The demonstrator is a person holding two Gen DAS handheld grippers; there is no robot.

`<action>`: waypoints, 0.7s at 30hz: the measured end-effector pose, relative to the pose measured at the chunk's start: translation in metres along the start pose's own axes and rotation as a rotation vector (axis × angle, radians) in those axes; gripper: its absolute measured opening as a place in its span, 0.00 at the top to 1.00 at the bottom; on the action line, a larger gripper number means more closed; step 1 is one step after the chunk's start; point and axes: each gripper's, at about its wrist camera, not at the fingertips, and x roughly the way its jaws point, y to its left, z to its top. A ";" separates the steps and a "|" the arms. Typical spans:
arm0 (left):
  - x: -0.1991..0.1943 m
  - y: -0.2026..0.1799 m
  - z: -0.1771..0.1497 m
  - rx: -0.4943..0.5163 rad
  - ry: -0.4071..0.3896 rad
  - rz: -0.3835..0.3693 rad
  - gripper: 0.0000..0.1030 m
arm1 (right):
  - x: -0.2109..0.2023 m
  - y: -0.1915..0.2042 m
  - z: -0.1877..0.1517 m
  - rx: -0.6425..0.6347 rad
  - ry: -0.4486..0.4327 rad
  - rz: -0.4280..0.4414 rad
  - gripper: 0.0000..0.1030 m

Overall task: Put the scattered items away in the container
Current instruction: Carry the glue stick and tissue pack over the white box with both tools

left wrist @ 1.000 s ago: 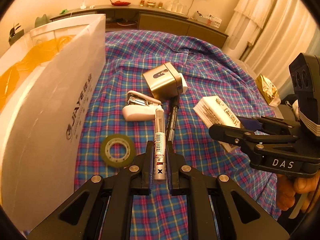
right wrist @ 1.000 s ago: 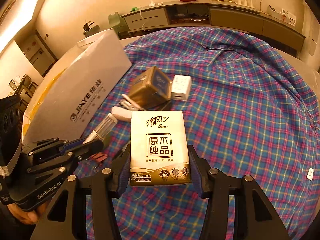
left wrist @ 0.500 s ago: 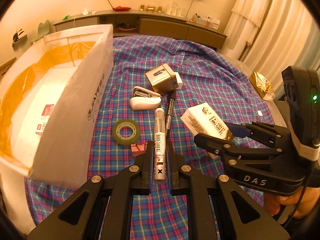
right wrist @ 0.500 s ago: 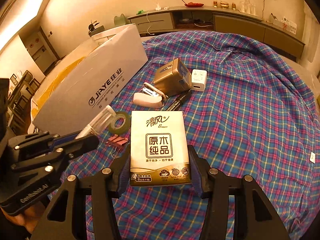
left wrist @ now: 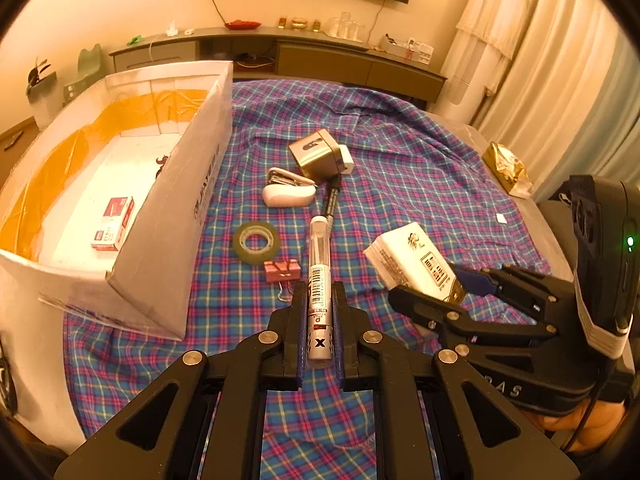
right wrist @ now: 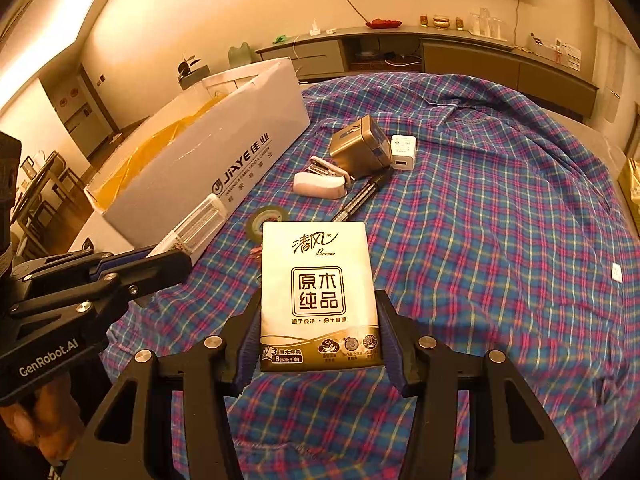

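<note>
Left wrist view: left hand-held gripper (left wrist: pixel 318 312) is clamped on a pen tube (left wrist: pixel 319 276), right hand-held gripper (right wrist: pixel 316 336) squeezes a tissue pack (right wrist: pixel 318 296). Both are mid-carry; next, I'd guess, swing over the box (left wrist: pixel 176 184) and release.

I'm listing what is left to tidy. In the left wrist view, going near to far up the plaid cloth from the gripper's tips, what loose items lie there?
Pink binder clip → tape roll → black marker → white stapler → metallic box.
</note>
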 end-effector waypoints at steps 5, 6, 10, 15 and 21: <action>-0.013 0.001 -0.002 0.002 -0.031 0.000 0.89 | -0.010 0.011 -0.012 0.037 -0.009 0.043 0.49; -0.017 0.004 -0.002 -0.003 -0.039 -0.001 0.89 | -0.011 0.014 -0.014 0.038 -0.011 0.046 0.49; -0.028 0.013 -0.002 -0.021 -0.058 -0.012 0.89 | -0.013 0.027 -0.019 0.029 -0.013 0.047 0.49; -0.041 0.034 -0.004 -0.059 -0.077 -0.020 0.89 | -0.014 0.044 -0.020 0.015 -0.015 0.057 0.49; -0.055 0.059 -0.003 -0.101 -0.103 -0.027 0.89 | -0.015 0.068 -0.014 -0.021 -0.015 0.071 0.49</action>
